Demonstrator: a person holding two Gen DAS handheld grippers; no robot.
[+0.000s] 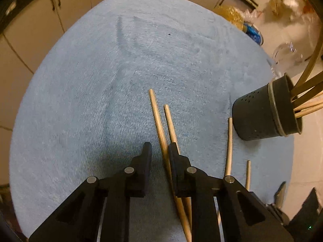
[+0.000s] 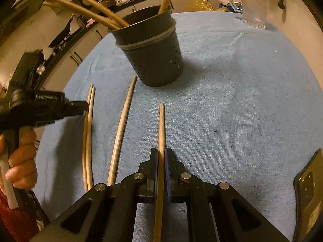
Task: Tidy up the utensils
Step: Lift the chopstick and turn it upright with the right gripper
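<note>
Our right gripper is clamped on one chopstick. Our left gripper stands partly open; a chopstick pair apparently lies against one finger, ungripped. The holder stands upright on the blue cloth.

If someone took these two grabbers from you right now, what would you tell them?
Right gripper: fingers shut on one chopstick.
Left gripper: fingers slightly apart over a chopstick pair on the blue towel, not gripping.
Another loose chopstick lies between.
Done: several utensils stand in the dark holder.
Left: drop in the held chopstick, then the three on the towel.
</note>
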